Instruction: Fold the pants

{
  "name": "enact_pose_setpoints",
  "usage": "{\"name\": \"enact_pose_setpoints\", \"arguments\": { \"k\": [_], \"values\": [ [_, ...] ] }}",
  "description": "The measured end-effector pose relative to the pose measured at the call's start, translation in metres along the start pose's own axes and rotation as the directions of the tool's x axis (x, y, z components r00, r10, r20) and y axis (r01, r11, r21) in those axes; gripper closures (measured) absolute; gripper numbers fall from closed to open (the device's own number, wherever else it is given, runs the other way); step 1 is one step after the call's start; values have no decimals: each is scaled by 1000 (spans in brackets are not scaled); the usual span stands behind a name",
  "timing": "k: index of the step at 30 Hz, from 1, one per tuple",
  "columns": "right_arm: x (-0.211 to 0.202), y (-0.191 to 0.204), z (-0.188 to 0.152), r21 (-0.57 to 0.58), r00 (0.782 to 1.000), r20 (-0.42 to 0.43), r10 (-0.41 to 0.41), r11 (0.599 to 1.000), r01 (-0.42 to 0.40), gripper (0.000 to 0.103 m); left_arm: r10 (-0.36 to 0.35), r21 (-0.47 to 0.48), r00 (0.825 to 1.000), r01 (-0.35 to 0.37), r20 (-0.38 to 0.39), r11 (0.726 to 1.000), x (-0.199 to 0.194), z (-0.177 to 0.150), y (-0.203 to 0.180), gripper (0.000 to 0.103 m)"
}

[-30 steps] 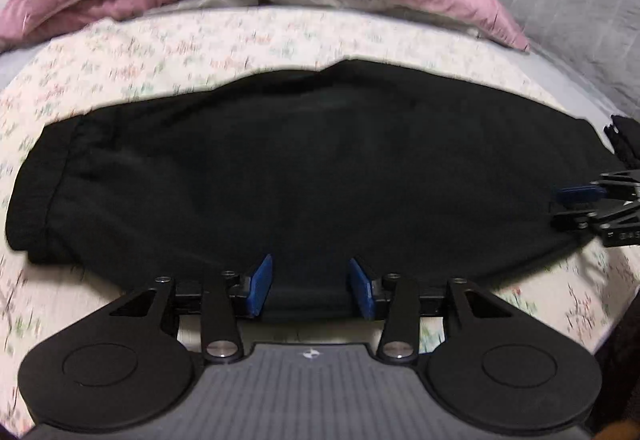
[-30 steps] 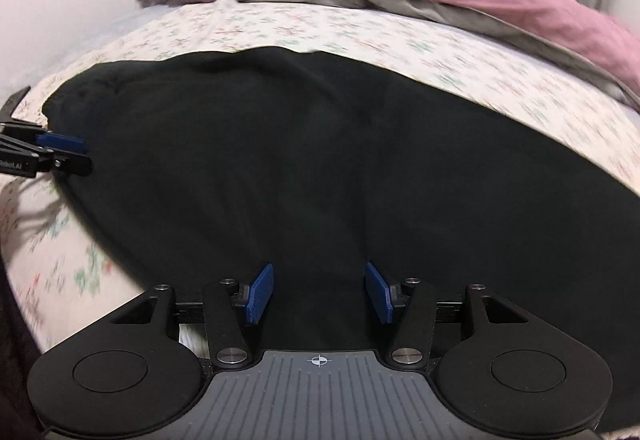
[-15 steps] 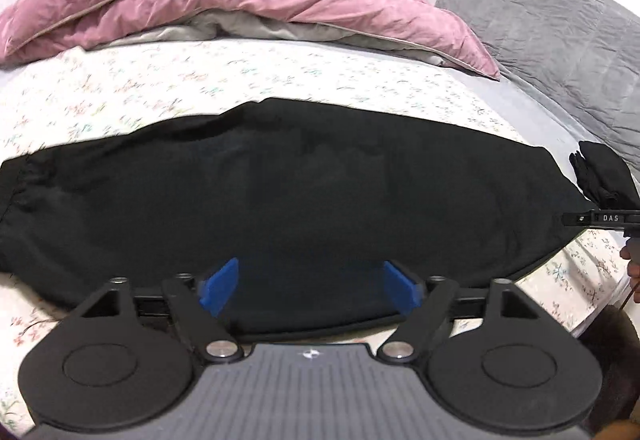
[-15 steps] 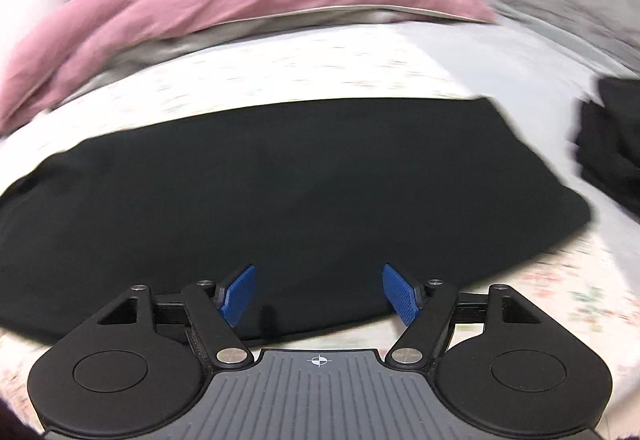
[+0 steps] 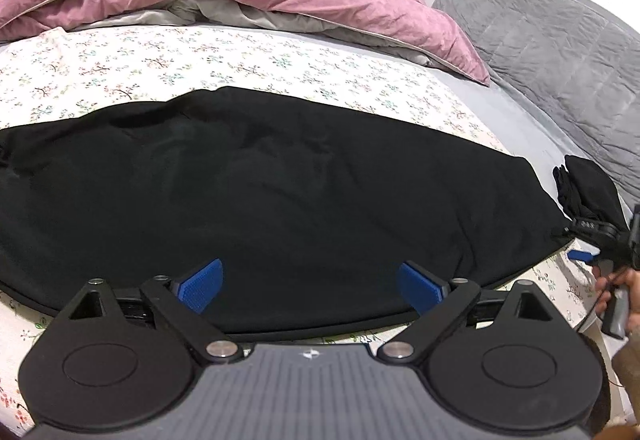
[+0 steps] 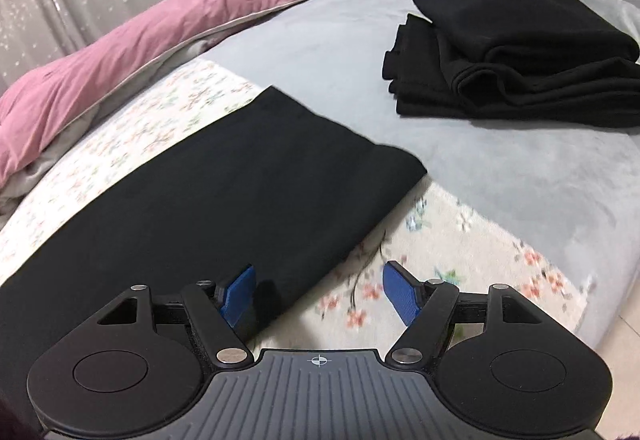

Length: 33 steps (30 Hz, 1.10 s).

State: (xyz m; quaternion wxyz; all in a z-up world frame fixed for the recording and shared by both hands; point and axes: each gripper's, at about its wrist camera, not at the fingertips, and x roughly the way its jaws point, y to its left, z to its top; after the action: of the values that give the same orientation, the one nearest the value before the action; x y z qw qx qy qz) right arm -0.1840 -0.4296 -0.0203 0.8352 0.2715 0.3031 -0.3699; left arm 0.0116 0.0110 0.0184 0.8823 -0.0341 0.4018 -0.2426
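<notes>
Pants [image 5: 280, 200] lie flat across the left view's middle, whole length showing, beneath the wide-open, empty left gripper [image 5: 310, 286]. Only the right view shows their squared end at centre, a folded black stack [image 6: 516, 52] upper right, and the right gripper [image 6: 318, 294] open and empty.

the room was evenly and softly lit, with no hard glare on anything i could see. both views bulged with fisheye distortion, the bed's edge curving and the corners falling off to dark or white. my left view was sharp; the black pants [image 5: 280, 192] swallowed light so their folds barely showed. my right view was smeared, the floral sheet [image 6: 420, 260] blurred into streaks near my right gripper [image 6: 320, 294], while the folded black pile [image 6: 520, 52] looked clearer. soft shadows sat beneath the blue pads [image 6: 236, 296].
</notes>
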Motion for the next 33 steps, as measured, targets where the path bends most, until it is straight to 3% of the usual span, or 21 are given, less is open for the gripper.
{"name": "enact_pose_setpoints", "arguments": {
  "k": [6,7,9,11,17,22,24,27,33],
  "values": [
    [23,5,11,14,996,55,-75,997,75,35,-4,-33,1000,4,-5,999,5,-2,1,0],
    [25,7,12,6,994,60,-93,996,93,39,-8,-42,1000,8,-4,999,6,-3,3,0],
    [26,15,15,-30,988,69,-136,990,138,54,-11,-58,1000,11,-8,998,10,-2,10,0],
    [24,21,19,-78,989,70,-134,987,139,95,-9,-87,1000,8,-16,996,15,1,18,0],
    [3,49,29,-164,990,110,-87,981,105,100,-42,-170,999,39,-13,985,20,8,36,0],
    [-23,109,29,-336,987,163,5,941,50,101,-157,-253,987,149,-14,956,28,9,46,0],
    [-34,141,23,-427,983,170,68,904,11,101,-203,-296,979,192,-7,936,32,10,50,0],
    [-48,189,6,-575,974,153,165,817,-48,101,-268,-361,963,253,9,897,37,9,56,0],
    [-69,264,-61,-791,947,-9,320,577,-202,101,-351,-466,936,326,35,822,49,5,67,6]
  ]
}}
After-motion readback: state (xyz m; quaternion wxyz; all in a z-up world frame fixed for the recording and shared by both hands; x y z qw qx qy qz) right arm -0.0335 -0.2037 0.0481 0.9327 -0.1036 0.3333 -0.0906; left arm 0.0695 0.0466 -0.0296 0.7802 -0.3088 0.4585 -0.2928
